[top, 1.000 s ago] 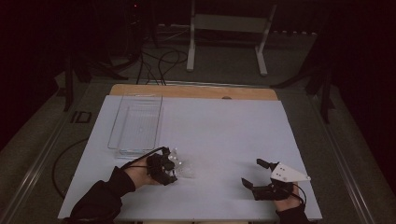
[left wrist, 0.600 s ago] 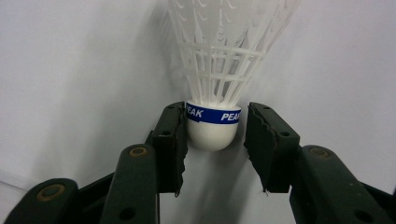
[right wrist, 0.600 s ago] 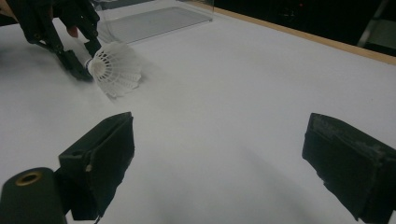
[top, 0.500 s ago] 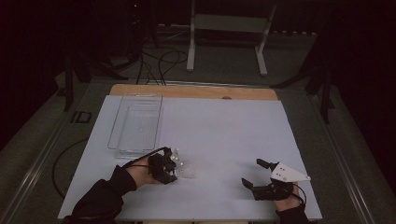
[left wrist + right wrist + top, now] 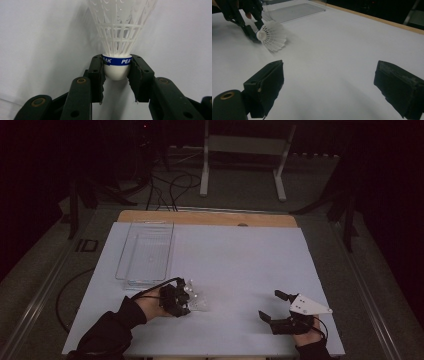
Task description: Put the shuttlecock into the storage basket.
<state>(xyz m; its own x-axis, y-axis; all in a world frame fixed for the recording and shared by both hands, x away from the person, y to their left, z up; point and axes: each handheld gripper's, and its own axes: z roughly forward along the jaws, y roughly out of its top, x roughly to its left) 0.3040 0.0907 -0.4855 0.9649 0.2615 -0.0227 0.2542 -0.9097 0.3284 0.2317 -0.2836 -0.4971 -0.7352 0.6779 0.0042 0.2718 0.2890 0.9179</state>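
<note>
1. Closing has just finished: the left gripper [image 5: 116, 72] now pinches the shuttlecock [image 5: 117, 37] at its cork, so the grasp looks secured and a lift can follow.
2. The shuttlecock lies on the white table [image 5: 240, 265], just beside the clear tray [image 5: 145, 251].
3. The right gripper [image 5: 273, 306] rests spread, empty, well apart.
4. Open table lies between the grippers; the near edge is close to both.

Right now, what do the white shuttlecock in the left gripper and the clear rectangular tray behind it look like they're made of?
White shuttlecock: the skirt looks like moulded plastic, a one-piece lattice of ribs rather than feathers. The rounded base is smooth and matte white, maybe foam or coated cork, with a blue printed band.
Clear rectangular tray: transparent rigid plastic, probably acrylic; the white table cover shows through it and its edges catch light.
</note>
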